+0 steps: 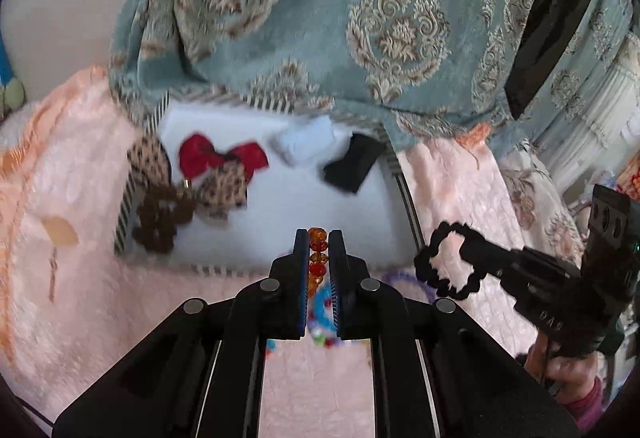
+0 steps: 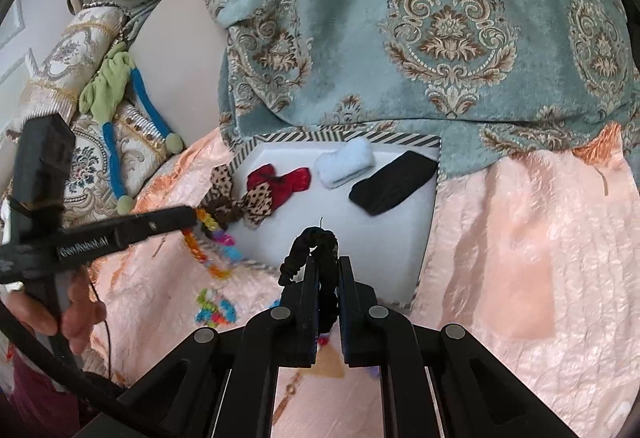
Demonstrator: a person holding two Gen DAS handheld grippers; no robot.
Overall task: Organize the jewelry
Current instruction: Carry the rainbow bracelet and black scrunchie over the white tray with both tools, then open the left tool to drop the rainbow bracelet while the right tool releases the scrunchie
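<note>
My left gripper (image 1: 319, 240) is shut on a string of orange and red beads (image 1: 318, 258), held above the near edge of a white tray with a striped rim (image 1: 132, 197). In the right wrist view the left gripper (image 2: 194, 217) comes in from the left with the orange bead string (image 2: 200, 256) hanging from its tip. My right gripper (image 2: 329, 264) is shut on a black scrunchie (image 2: 310, 240) over the tray's near side (image 2: 380, 250). In the left wrist view, the right gripper (image 1: 482, 258) holds the scrunchie (image 1: 430, 264) just right of the tray.
In the tray lie a red bow (image 2: 280, 177), a leopard-print bow (image 2: 258, 203), a pale blue fluffy band (image 2: 344, 161), a black band (image 2: 394, 181) and brown beads (image 1: 158, 222). Colourful bead pieces (image 2: 214, 308) lie on the pink blanket (image 2: 520, 238). A teal patterned cloth (image 2: 400, 37) hangs behind.
</note>
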